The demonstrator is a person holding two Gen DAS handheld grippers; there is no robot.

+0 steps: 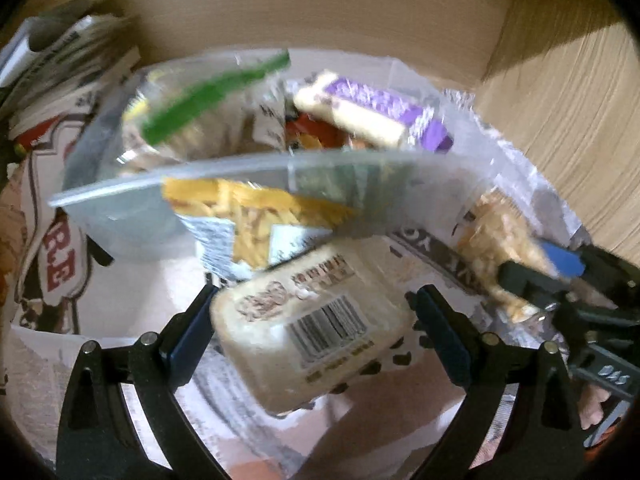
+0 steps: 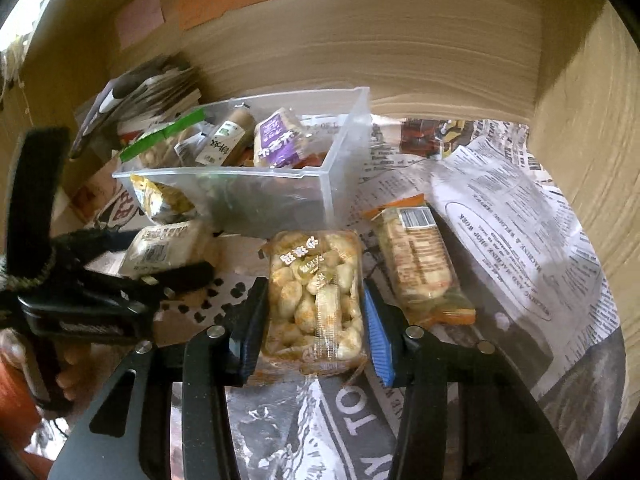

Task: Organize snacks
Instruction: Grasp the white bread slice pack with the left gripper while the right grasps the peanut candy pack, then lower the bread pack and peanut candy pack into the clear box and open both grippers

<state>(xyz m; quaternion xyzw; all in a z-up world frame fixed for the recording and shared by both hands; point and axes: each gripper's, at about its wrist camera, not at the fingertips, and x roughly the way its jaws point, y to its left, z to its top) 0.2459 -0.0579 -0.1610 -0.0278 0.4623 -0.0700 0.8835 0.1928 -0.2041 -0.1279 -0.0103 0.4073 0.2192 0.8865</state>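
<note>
Roughly halfway: the bin (image 2: 344, 148) already has several snacks in it. Right gripper (image 2: 314, 322) is clamped on the nut pack (image 2: 316, 300), left gripper (image 1: 312, 320) has pinched the white pack (image 1: 308, 332); both are near the bin. The orange bar (image 2: 420, 264) still lies on the newspaper (image 2: 520, 208).

A clear plastic bin (image 2: 280, 184) stands on newspaper, holding a purple-labelled packet (image 2: 278, 140), a green-strip bag (image 2: 160, 144) and a tan stick packet (image 2: 228, 136); a yellow chip bag (image 2: 160, 200) leans at its front; a cream barcoded packet (image 1: 308, 320), a clear puff pack (image 2: 316, 300) and an orange-edged cracker sleeve (image 2: 420, 260) lie before it.
</note>
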